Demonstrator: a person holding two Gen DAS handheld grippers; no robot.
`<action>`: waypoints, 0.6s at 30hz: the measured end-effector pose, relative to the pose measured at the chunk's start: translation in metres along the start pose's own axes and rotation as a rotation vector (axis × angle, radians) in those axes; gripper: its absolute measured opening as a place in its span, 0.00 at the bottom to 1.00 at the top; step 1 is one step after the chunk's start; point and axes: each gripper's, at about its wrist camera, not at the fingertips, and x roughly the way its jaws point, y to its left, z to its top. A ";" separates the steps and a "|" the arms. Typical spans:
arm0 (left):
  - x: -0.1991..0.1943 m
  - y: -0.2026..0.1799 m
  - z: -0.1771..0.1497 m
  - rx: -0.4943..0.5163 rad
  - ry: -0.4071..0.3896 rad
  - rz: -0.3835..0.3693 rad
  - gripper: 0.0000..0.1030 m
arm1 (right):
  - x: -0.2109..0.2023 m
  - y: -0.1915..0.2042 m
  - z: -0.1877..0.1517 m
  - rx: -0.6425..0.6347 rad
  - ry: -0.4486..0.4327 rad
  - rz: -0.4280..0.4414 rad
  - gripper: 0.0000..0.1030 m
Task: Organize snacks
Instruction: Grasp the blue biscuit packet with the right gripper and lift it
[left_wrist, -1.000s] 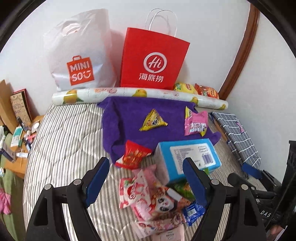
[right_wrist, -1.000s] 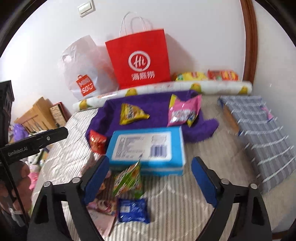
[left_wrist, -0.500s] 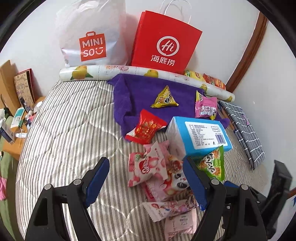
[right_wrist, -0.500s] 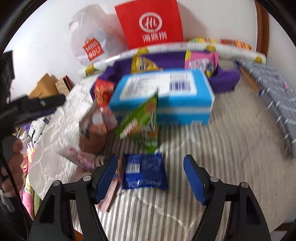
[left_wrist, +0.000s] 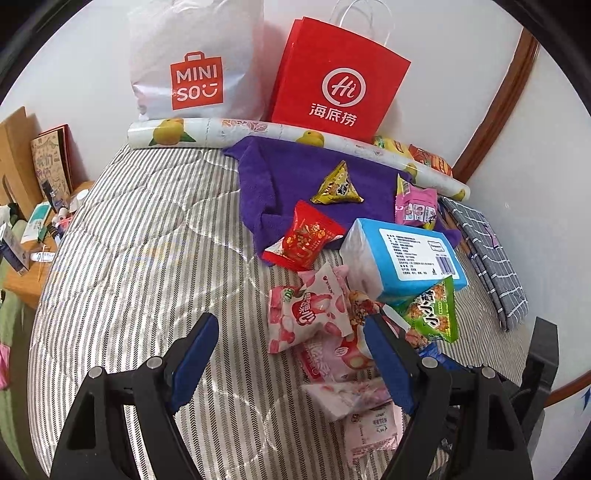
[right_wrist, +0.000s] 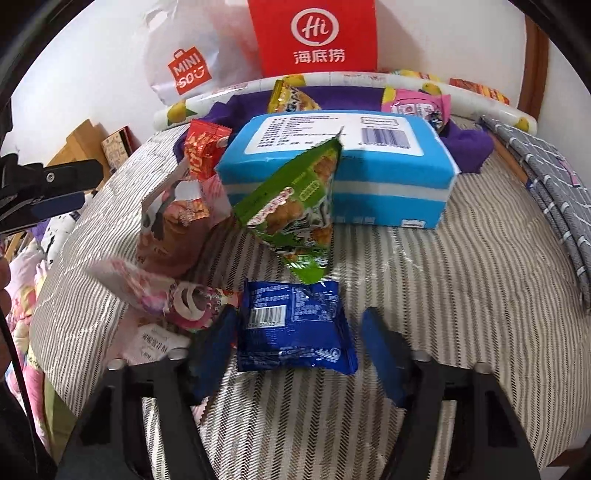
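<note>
A pile of snack packets lies on a striped bed (left_wrist: 129, 277). My right gripper (right_wrist: 295, 325) is open, its jaws on either side of a dark blue packet (right_wrist: 293, 325) lying flat. A green packet (right_wrist: 291, 206) leans on a blue box (right_wrist: 340, 166) just beyond. My left gripper (left_wrist: 290, 332) is open and empty above pink packets (left_wrist: 310, 314). A red packet (left_wrist: 303, 240), a gold triangular packet (left_wrist: 338, 186) and a pink packet (left_wrist: 415, 206) lie on or by a purple towel (left_wrist: 295, 166).
A red paper bag (left_wrist: 336, 81) and a white Miniso bag (left_wrist: 192, 62) stand against the wall behind a rolled lemon-print sheet (left_wrist: 258, 129). A grey checked cloth (left_wrist: 487, 254) lies at the right. A cluttered wooden side table (left_wrist: 29, 236) is left of the bed.
My right gripper moved forward and down, so its jaws now flank the dark blue packet. My left gripper pulled back and to the left, so the snacks sit further right in its view.
</note>
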 end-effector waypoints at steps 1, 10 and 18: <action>0.001 -0.001 0.000 0.001 0.002 -0.002 0.78 | 0.000 0.000 0.000 -0.016 -0.002 -0.023 0.50; 0.009 -0.009 -0.010 0.036 0.021 -0.019 0.78 | -0.010 -0.007 -0.004 -0.020 -0.024 -0.019 0.45; 0.015 -0.002 -0.013 0.029 0.036 -0.036 0.78 | -0.027 -0.022 -0.007 0.003 -0.062 -0.053 0.44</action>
